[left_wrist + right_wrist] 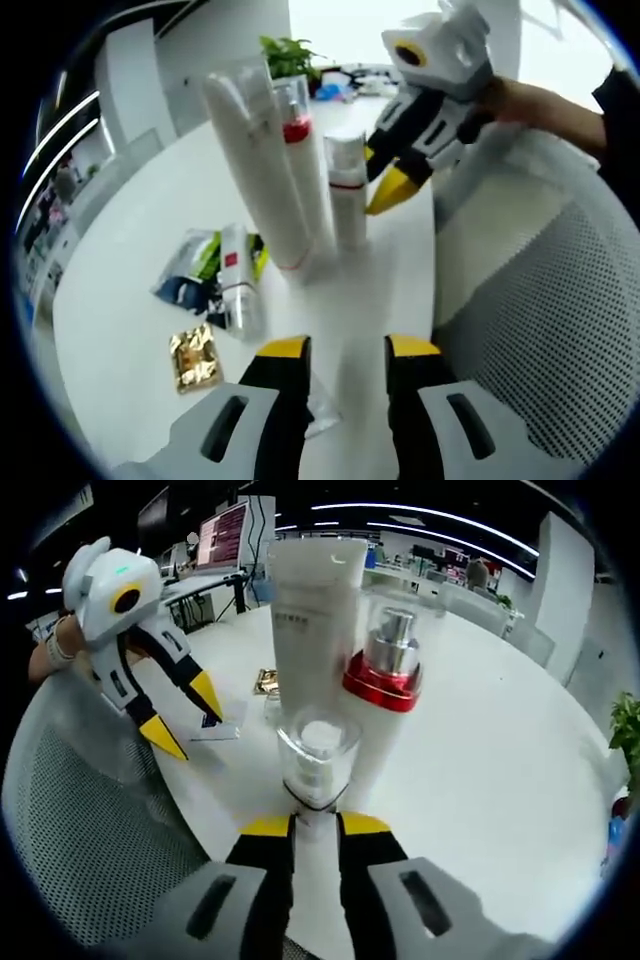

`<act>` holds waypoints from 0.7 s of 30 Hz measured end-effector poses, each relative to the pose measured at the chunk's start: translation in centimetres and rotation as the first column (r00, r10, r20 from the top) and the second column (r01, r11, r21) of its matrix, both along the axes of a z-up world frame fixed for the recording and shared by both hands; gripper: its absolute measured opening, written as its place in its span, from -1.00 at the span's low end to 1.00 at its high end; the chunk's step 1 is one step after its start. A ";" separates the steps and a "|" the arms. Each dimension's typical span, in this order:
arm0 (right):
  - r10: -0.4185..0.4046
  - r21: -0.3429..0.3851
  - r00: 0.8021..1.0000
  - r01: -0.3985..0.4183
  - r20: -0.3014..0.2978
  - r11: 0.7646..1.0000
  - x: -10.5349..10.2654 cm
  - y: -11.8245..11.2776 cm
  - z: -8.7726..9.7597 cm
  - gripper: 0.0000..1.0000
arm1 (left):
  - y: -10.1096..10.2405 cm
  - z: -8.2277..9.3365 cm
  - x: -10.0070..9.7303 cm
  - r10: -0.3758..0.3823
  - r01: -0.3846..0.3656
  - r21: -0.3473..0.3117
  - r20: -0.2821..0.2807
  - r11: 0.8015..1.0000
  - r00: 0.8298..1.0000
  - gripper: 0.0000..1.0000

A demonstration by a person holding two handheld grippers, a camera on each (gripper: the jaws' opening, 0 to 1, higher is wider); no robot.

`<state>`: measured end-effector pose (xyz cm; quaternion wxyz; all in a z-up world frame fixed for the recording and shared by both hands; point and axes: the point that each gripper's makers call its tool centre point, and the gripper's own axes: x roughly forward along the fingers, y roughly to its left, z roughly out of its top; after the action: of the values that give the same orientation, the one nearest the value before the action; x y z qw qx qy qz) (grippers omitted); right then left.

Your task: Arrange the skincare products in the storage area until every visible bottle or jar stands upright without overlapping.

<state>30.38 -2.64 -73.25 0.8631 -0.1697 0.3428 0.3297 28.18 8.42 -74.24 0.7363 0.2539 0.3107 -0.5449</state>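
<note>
Already upright on the round white table (130, 300) are a tall white tube (262, 170), a red-collared clear bottle (385, 695) and a short white bottle (348, 190), gripped by the right gripper (315, 825); one white bottle (238, 290) lies flat; left gripper (345, 345) gapes empty.

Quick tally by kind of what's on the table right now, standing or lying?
White tube: 1
Bottles: 3 (red-collared pump bottle, small bottle in the right gripper, lying bottle)
Sachets: 2 (gold sachet, green-blue packet)
Total: 6
</note>
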 end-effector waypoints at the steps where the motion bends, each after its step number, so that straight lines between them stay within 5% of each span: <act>1: -0.002 0.003 1.000 0.002 0.000 1.000 0.1 0.0 0.0 -0.69 | 0.0 0.0 0.0 0.000 0.000 0.000 0.000 1.000 1.000 -0.49; 21: -0.005 0.006 1.000 0.005 -0.015 1.000 0.6 0.3 -0.3 -0.80 | 0.1 -0.1 -0.1 0.004 -0.004 0.010 -0.001 1.000 1.000 -0.50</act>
<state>31.02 -2.36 -73.55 0.8619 -0.1638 0.3485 0.3299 28.11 8.51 -74.34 0.7361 0.2564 0.3144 -0.5419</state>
